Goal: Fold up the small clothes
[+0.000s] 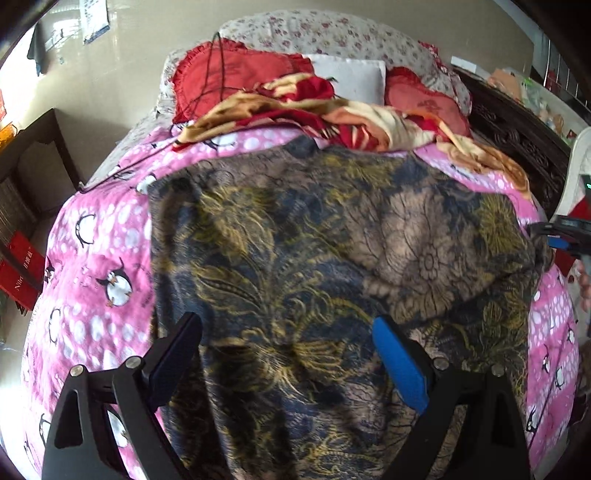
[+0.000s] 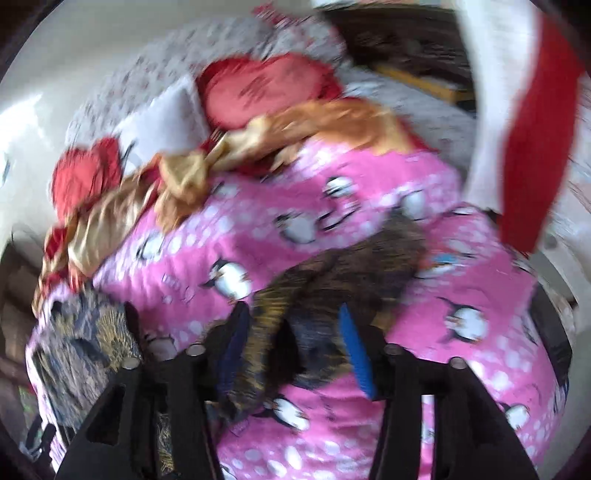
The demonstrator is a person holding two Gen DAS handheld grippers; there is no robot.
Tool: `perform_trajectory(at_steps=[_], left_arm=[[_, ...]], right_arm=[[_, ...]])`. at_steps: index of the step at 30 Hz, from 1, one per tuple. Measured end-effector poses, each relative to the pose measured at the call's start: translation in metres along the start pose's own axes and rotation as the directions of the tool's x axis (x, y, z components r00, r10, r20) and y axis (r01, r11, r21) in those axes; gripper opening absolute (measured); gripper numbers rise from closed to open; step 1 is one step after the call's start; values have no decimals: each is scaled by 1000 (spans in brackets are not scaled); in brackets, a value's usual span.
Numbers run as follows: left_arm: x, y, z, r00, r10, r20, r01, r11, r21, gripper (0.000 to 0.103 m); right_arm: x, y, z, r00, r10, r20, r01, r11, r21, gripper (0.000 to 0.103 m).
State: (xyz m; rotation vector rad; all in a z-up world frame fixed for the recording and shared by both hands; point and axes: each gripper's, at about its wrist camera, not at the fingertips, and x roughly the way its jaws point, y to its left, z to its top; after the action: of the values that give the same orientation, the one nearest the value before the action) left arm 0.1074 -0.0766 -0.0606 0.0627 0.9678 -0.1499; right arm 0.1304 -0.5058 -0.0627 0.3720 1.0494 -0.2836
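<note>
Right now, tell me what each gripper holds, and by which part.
Left gripper: open above the dark floral garment, holding nothing. Right gripper: fabric of the garment's right edge lies between its fingers, but blur hides whether it grips.

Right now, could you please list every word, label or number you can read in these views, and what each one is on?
"Nil...": white lettering, cut off, on the red box at the left edge of the left wrist view.
Vertical white characters on the same box: too small to read.
Paper on the wall: print too small to read.
Right wrist view: blurred, nothing readable.
</note>
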Motion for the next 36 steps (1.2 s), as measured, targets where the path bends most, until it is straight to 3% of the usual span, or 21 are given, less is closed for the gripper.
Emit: perform_trajectory(at_steps=[1,2,3,6,9,11,12,14,15,17,19,22,23,25,28,29,30,31,33,36], left_arm=[[-1,-2,-1,1000,0,-6,0,1000,4,96],[-2,-3,-2,1000,-1,-6,1,1000,9,96],[-5,-3,-2,1000,0,1,0,1000,16,96],[-10,0,-4,999,26,28,-27,999,34,96],[-4,5,-6,1000,12,14,-12,1000,3,96],[-1,3,-8,1000,-17,0,17,1000,-14,96],[-1,1,-9,1000,-24,-1,24,1000,-13,96],[-3,-9,-13,999,-37,5,37,999,20,96],[-4,-13,-15,999,-35,8,34,999,39,96],[-4,-20,-18,1000,-26,5,26,998,64,96],[-5,-24,-20,999,-33,-2,33,997,73,96],[-6,-24,-22,1000,-24,-6,25,997,69,96],[-5,-23,-22,1000,-19,-10,20,998,66,96],[-4,-21,-23,1000,-11,-25,13,998,58,96],[-5,-17,-24,1000,1,-32,1,998,55,96],[-5,-16,-25,999,5,-32,-4,998,58,96],[-6,-14,-25,999,13,-32,-10,998,65,96],[-6,-12,-25,999,17,-30,-15,998,66,96],[-5,-6,-24,999,23,-26,-21,998,57,96],[-1,3,-21,999,12,-31,-12,1000,17,96]], right_arm=[[14,3,3,999,-21,-39,20,1000,-11,42],[23,4,3,996,-64,-61,63,998,-23,5],[18,3,2,996,-85,-26,84,996,-19,2],[-44,-16,-19,986,25,164,-31,999,36,2],[-94,-53,-66,966,32,257,-62,992,110,2],[-95,-82,-103,982,-34,183,1,984,177,14],[-85,-99,-121,996,-44,79,28,980,195,18],[-80,-121,-140,995,-102,-9,101,975,196,19],[-86,-132,-146,987,-163,1,159,965,207,19],[-99,-142,-142,982,-183,42,168,957,237,22],[-107,-136,-124,987,-124,104,98,969,228,28],[-95,-101,-87,984,-107,145,93,991,99,42],[-84,-89,-73,986,-99,136,93,995,48,47],[-48,-69,-46,988,-115,104,118,993,-28,48],[9,-69,-17,988,-154,29,155,988,-24,47],[25,-72,-12,990,-140,-6,140,990,-17,40],[27,-73,-12,987,-159,11,159,987,-22,32],[21,-74,-12,985,-166,46,167,986,-18,1],[-9,-86,-15,991,-52,123,46,997,54,0],[-79,-104,-14,950,22,313,-58,993,107,0]])
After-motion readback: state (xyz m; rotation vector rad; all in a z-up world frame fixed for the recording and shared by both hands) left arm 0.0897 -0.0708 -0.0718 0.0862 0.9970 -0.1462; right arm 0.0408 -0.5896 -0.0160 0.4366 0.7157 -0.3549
